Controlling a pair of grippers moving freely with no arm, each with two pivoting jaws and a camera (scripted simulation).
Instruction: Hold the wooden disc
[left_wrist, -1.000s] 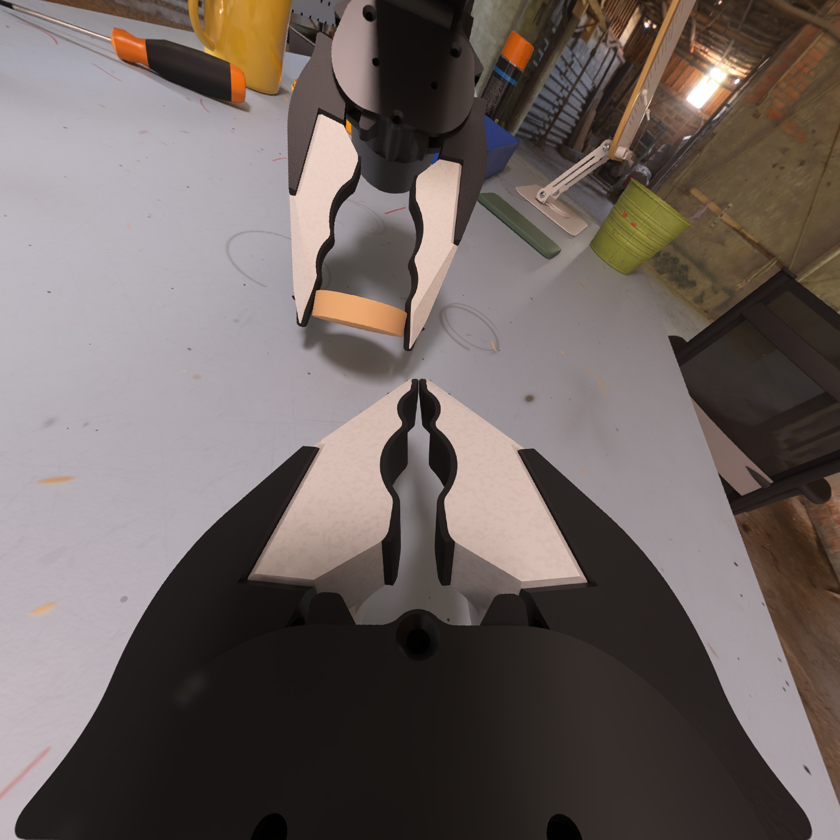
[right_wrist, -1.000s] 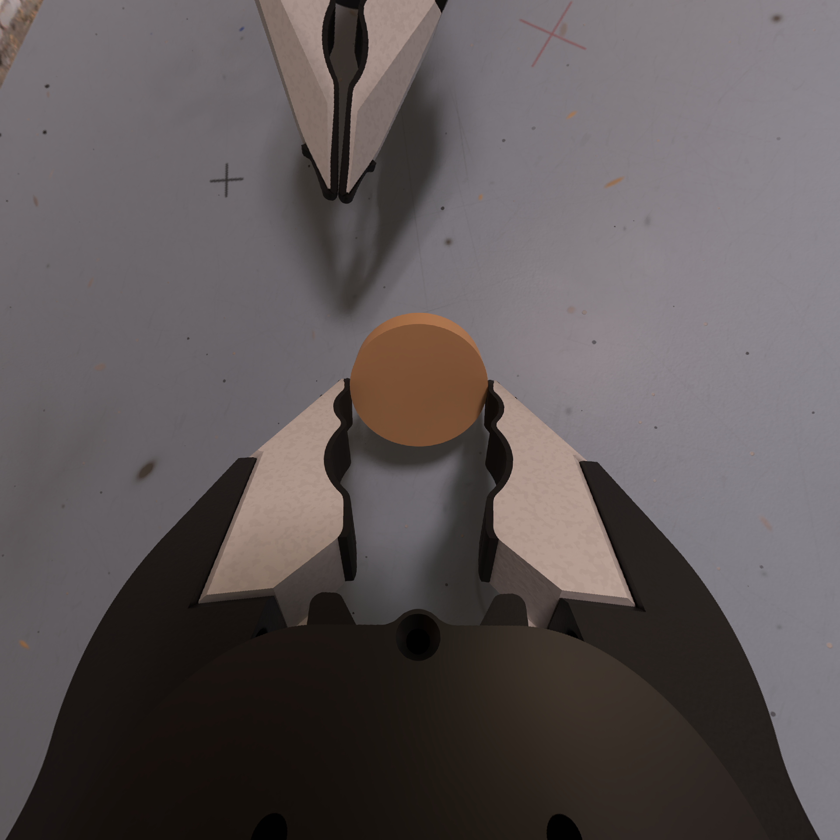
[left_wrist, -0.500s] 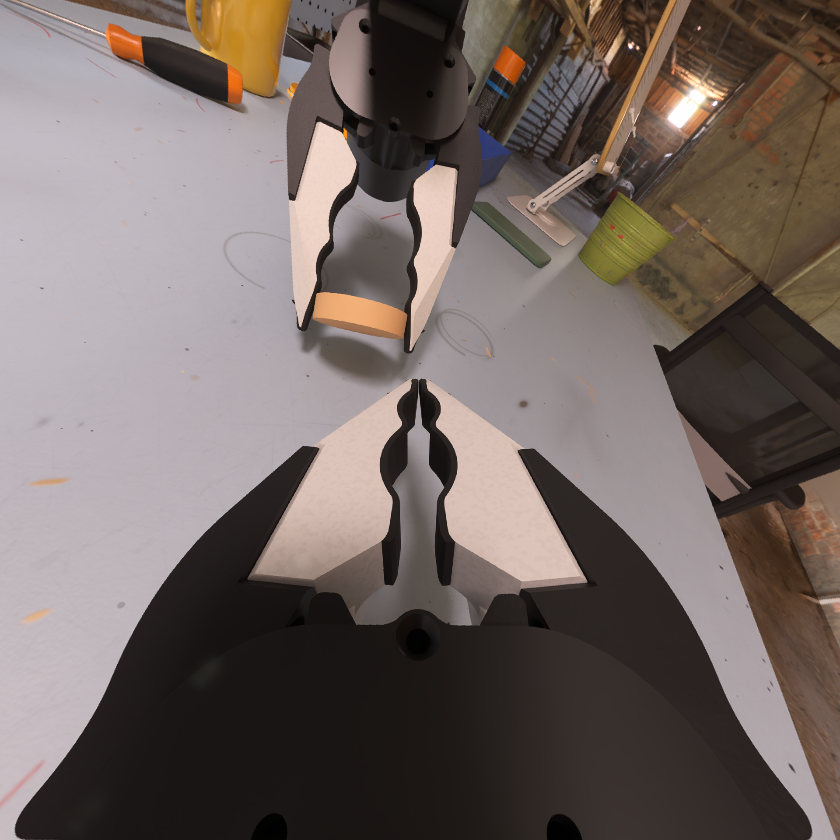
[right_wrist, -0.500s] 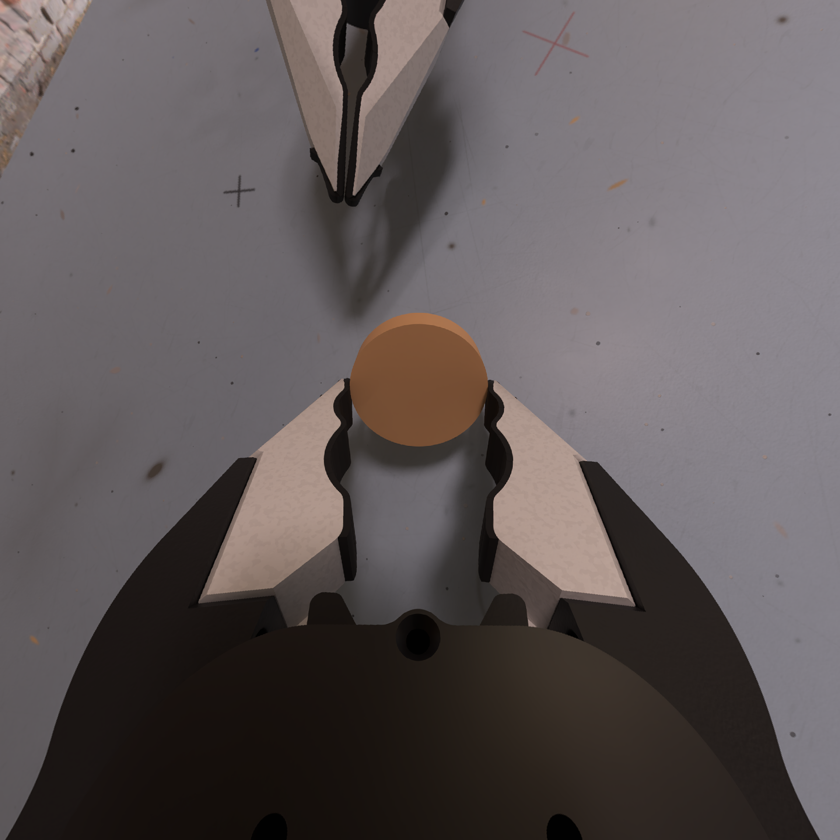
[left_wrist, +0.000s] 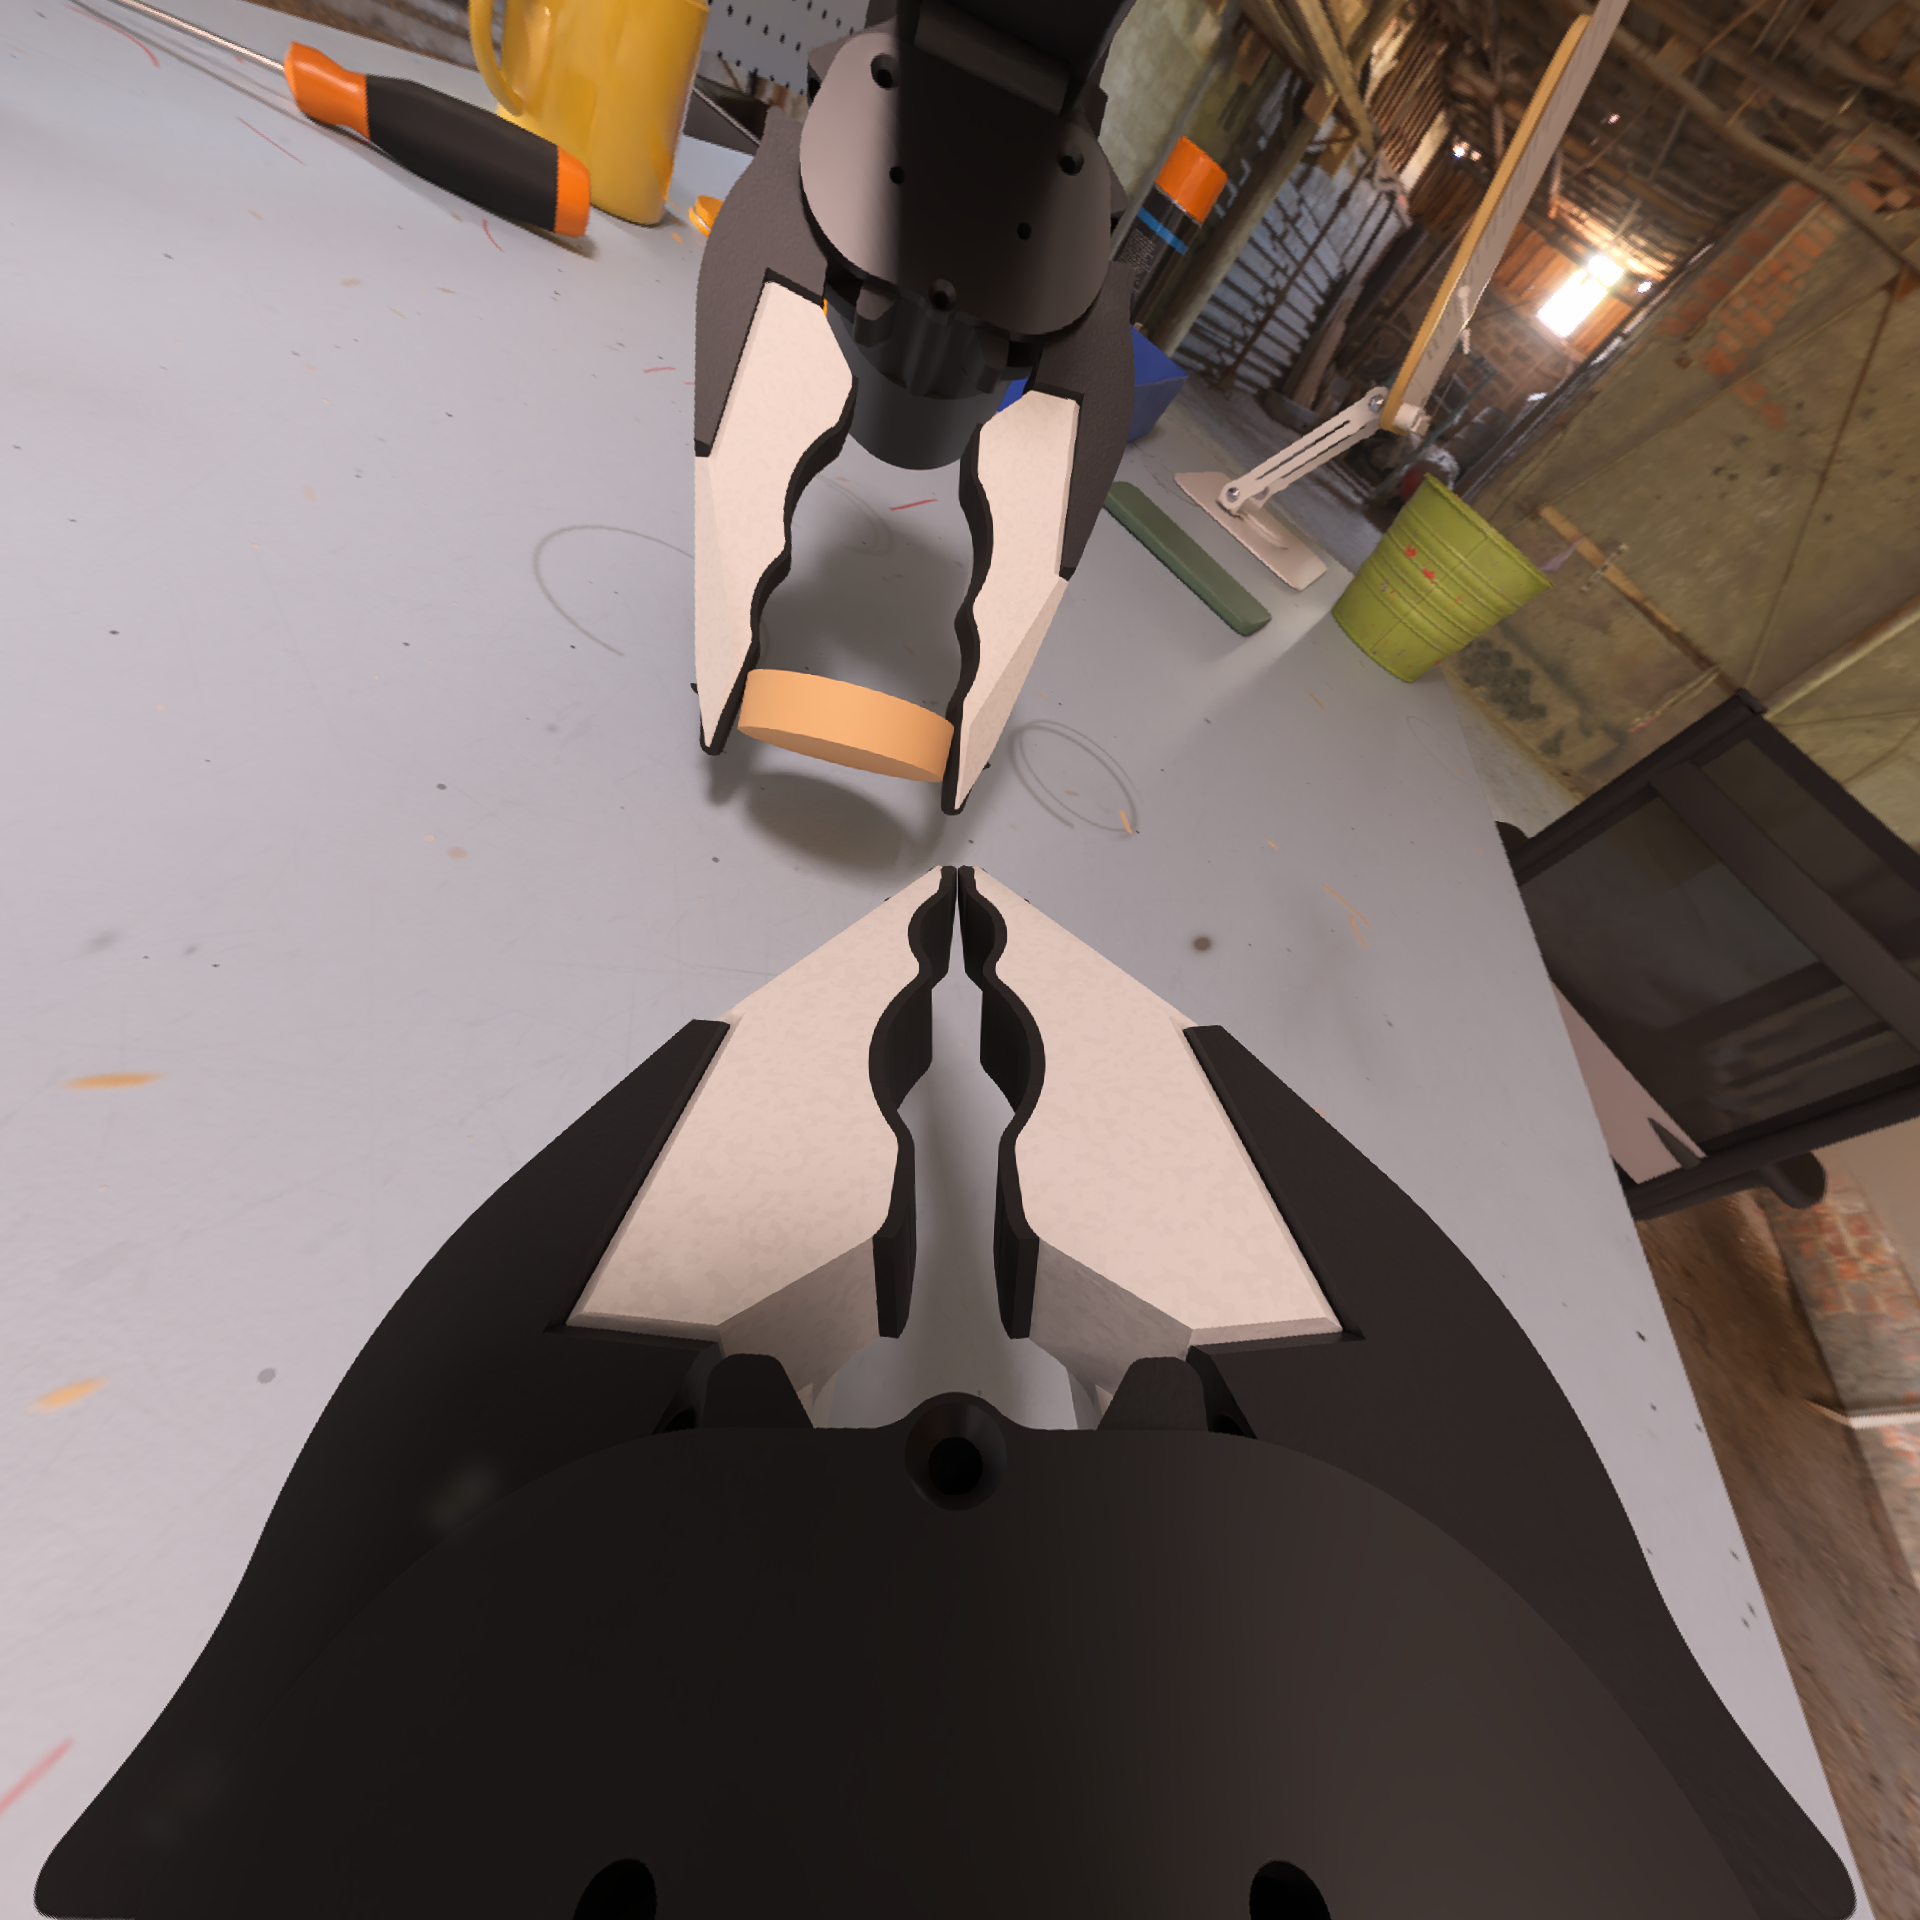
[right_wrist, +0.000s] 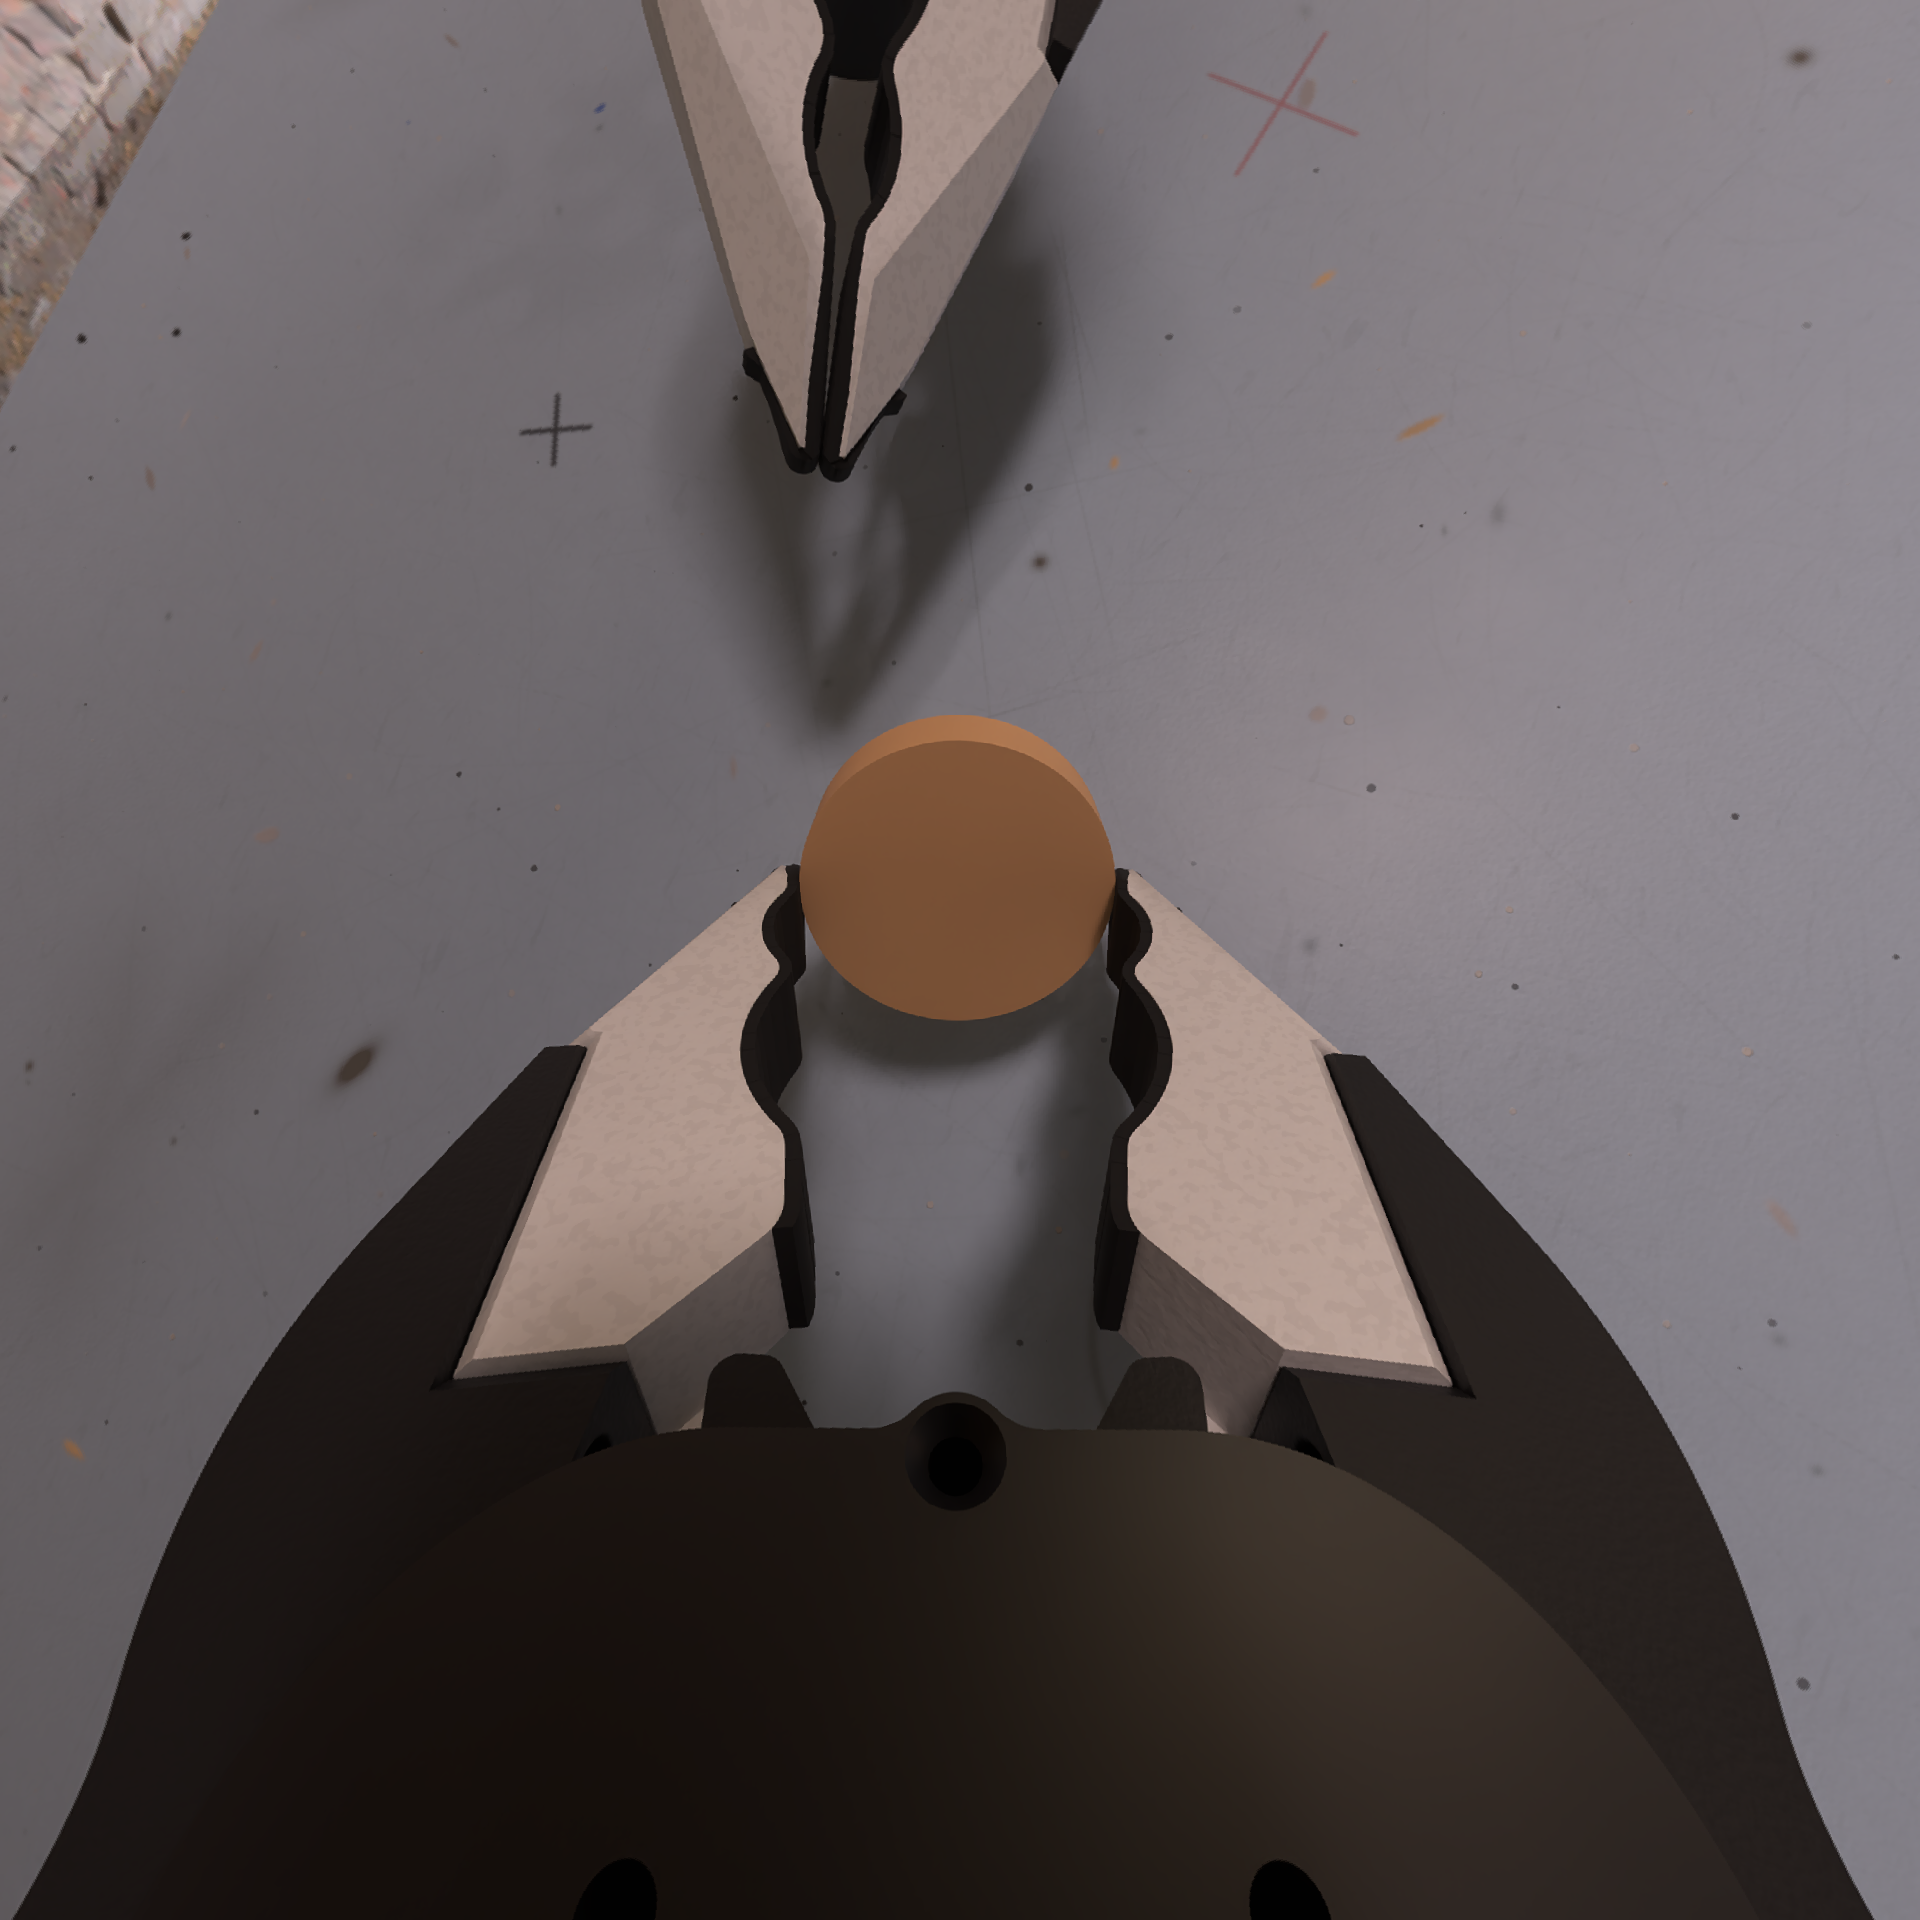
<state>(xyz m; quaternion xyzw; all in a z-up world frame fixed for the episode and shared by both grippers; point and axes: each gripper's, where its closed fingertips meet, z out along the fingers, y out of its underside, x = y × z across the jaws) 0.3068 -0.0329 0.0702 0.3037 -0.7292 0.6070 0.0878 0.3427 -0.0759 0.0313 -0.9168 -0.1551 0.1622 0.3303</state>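
Observation:
The wooden disc (right_wrist: 954, 871) is a flat round tan puck. My right gripper (right_wrist: 956, 883) is shut on the disc, its fingertips pressing the rim on both sides, and holds it above the grey table (right_wrist: 1507, 727). In the left wrist view the disc (left_wrist: 844, 723) sits between the right gripper's tips (left_wrist: 831, 769) with its shadow on the table below. My left gripper (left_wrist: 954, 875) is shut and empty, its tips pointing at the disc from a short distance. It also shows in the right wrist view (right_wrist: 821, 462), beyond the disc.
At the table's far end lie a screwdriver with an orange and black handle (left_wrist: 436, 135), a yellow mug (left_wrist: 592, 94), a blue bin (left_wrist: 1148, 390), a dark can with an orange cap (left_wrist: 1174, 229) and a green bar (left_wrist: 1184, 556). The table's edge runs along the right (left_wrist: 1558, 1039). A green bucket (left_wrist: 1434, 582) and a black frame (left_wrist: 1745, 956) stand beyond it.
The right gripper keeps its hold on the disc. The two grippers have drawn slightly closer together, and the left wrist view has shifted a little.

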